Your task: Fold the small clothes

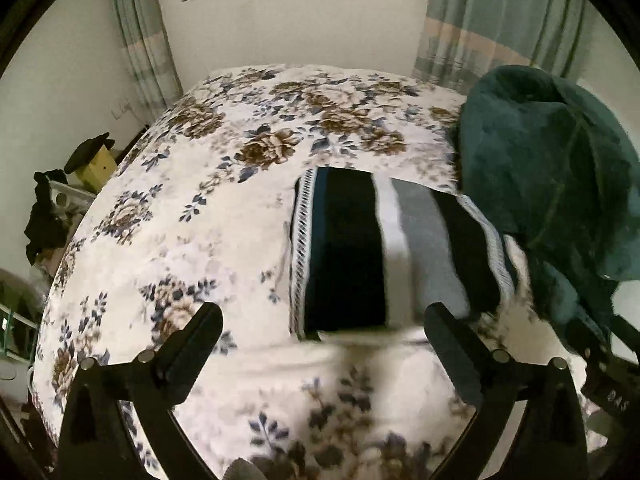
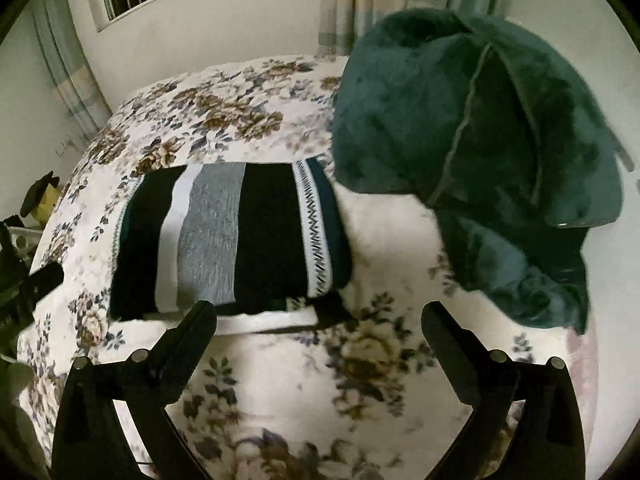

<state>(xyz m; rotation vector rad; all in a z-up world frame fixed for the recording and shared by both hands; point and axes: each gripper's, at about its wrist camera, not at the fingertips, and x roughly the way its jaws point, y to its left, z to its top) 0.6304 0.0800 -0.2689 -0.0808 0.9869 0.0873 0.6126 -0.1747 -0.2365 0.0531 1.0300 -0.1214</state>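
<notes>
A folded striped knit garment (image 1: 360, 248), black, white and grey with zigzag trim, lies flat on the floral bedspread (image 1: 192, 208). It also shows in the right wrist view (image 2: 240, 236). My left gripper (image 1: 324, 320) is open and empty, hovering just in front of the garment's near edge. My right gripper (image 2: 320, 316) is open and empty, in front of the garment's near right corner. A dark green fleece garment (image 2: 480, 152) lies heaped to the right, also seen in the left wrist view (image 1: 552, 168).
The floral bedspread (image 2: 304, 392) covers the whole bed. Curtains (image 1: 500, 20) and a window are behind the bed. Clutter with a yellow box (image 1: 96, 164) stands off the bed's left side.
</notes>
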